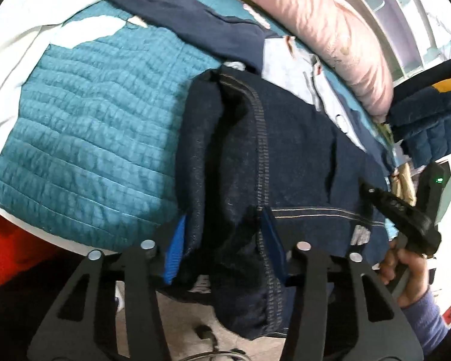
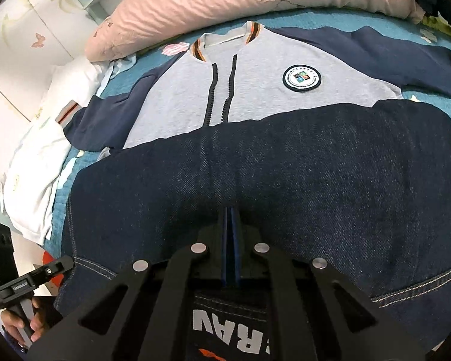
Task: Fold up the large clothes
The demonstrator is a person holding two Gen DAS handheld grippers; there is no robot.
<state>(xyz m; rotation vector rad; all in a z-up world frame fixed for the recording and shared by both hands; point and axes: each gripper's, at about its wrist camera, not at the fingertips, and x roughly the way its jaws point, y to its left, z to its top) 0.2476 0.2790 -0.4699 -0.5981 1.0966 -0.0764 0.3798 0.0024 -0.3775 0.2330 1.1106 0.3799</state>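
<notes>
Denim, dark indigo with pale contrast stitching, makes up the jeans [image 2: 255, 162] that both grippers hold over the near edge of the bed. In the right wrist view they spread broadside, their long axis running left to right across the frame, and the right gripper [image 2: 231, 225] has its blue-padded fingers [image 2: 225, 240] pressed together on a thin fold at the near edge, dead ahead of the camera. In the left wrist view the left gripper [image 1: 222, 246] has its fingers [image 1: 174, 249] spread wide with a thick bunched fold and a stitched seam between them; they grasp that bulk, part of which hangs below toward the floor. The cloth lies straight ahead of both grippers, so the coming fold turns, I judge, on carrying this near edge away toward the far side. Below the right gripper, grey block letters reading "RAV" show on dark cloth, the rest cut off. Beyond the jeans lies a grey and navy zip jacket [image 2: 255, 90] with a round chest badge [image 2: 301, 78] whose lettering is too small to read. Under both is a teal quilted bedspread [image 1: 90, 120], and a pink pillow [image 2: 210, 3] lies along the far side.
</notes>
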